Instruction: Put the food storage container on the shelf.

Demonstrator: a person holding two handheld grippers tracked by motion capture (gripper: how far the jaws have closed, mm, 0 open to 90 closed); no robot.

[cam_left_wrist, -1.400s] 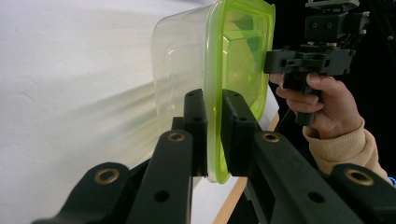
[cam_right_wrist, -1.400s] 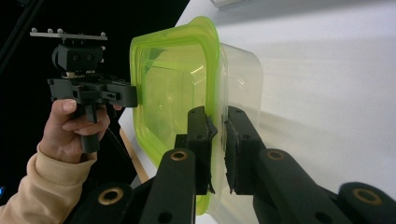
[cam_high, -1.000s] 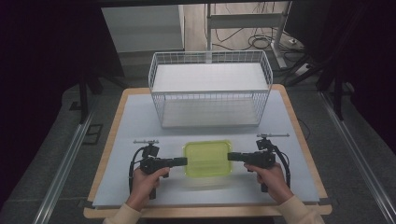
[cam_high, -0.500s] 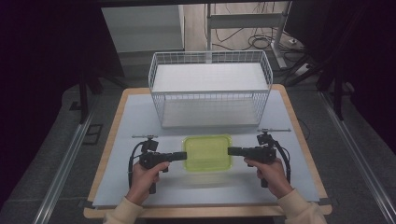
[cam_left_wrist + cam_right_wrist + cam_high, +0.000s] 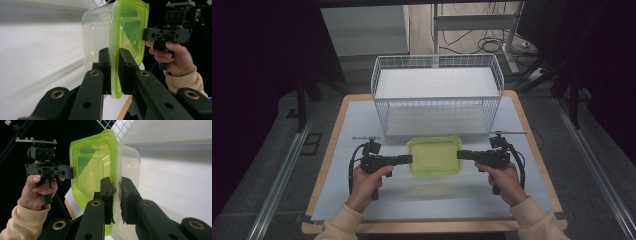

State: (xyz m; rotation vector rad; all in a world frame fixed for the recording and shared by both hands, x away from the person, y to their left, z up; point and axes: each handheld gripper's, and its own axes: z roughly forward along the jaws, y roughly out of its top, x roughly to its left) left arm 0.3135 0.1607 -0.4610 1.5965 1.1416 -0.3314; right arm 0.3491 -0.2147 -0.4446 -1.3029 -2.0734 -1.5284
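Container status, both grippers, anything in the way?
Left gripper and right gripper clamped on lid rim, opposite ends. Green-lidded container off the table. Wire basket just beyond, apart.

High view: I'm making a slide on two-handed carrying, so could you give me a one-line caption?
Left gripper and right gripper clamp opposite rims of a green-lidded container before a wire basket.

Both grippers, left gripper (image 5: 408, 159) and right gripper (image 5: 461, 154), have carried the green-lidded container (image 5: 435, 155) up the frame, closer to the wire basket (image 5: 437, 95).
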